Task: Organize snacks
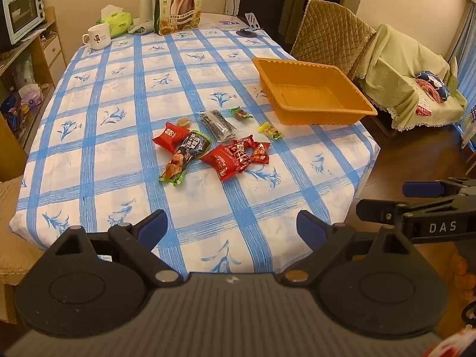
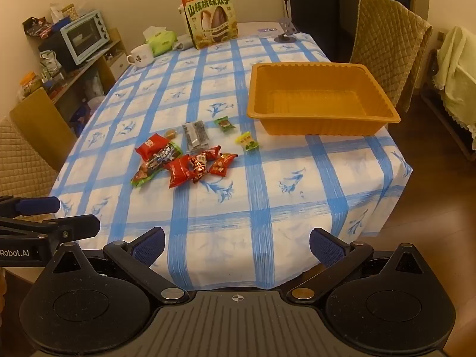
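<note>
With both the left gripper (image 1: 232,229) and right gripper (image 2: 236,245) spread wide and empty, a pinch into the overlapping red snack packets (image 1: 235,156) risks lifting 2 at once or scattering them short of the orange tray (image 1: 312,116).

Glossy foil snack wrappers (image 1: 220,160) lie on matt cloth (image 1: 119,148) near a ribbed plastic tray (image 1: 312,89).

The desk (image 2: 297,208) wears a white cloth crossed by blue checks with small blue flower sprigs; the tray (image 2: 322,73) is plain orange; the snack packets (image 2: 184,163) are mostly red, some green, yellow and black; each tool has blue pads on black fingers
</note>
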Demonstrator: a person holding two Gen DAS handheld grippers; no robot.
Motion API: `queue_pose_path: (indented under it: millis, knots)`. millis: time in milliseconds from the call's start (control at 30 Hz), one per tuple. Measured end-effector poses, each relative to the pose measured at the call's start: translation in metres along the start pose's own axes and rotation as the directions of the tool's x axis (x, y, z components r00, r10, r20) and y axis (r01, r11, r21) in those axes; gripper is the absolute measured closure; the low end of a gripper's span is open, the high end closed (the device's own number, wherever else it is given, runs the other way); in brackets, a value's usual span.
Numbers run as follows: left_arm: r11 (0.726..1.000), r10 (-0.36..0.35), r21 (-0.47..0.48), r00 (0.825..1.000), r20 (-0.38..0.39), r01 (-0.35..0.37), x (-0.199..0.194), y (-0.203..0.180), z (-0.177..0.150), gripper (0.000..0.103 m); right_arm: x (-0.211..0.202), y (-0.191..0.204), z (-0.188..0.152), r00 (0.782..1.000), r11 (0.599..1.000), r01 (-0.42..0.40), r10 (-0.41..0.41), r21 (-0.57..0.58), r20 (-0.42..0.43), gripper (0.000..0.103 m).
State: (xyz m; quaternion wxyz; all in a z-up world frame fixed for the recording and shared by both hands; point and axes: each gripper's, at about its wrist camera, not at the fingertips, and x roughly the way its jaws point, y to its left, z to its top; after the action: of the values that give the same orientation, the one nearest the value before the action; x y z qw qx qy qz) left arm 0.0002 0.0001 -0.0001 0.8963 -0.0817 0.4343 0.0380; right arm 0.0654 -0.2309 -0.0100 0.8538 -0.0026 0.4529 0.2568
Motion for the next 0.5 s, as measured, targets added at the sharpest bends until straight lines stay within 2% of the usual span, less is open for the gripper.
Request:
queue_pose_path:
  millis: [500]
  knots:
    - [1.0,0.003,0.003,1.0,0.002,-0.003,0.001,-0.005,-0.001,0.01,-0.002,0.0,-0.002,1.0,1.0,0.001,-0.001,0.006,0.005,0.0]
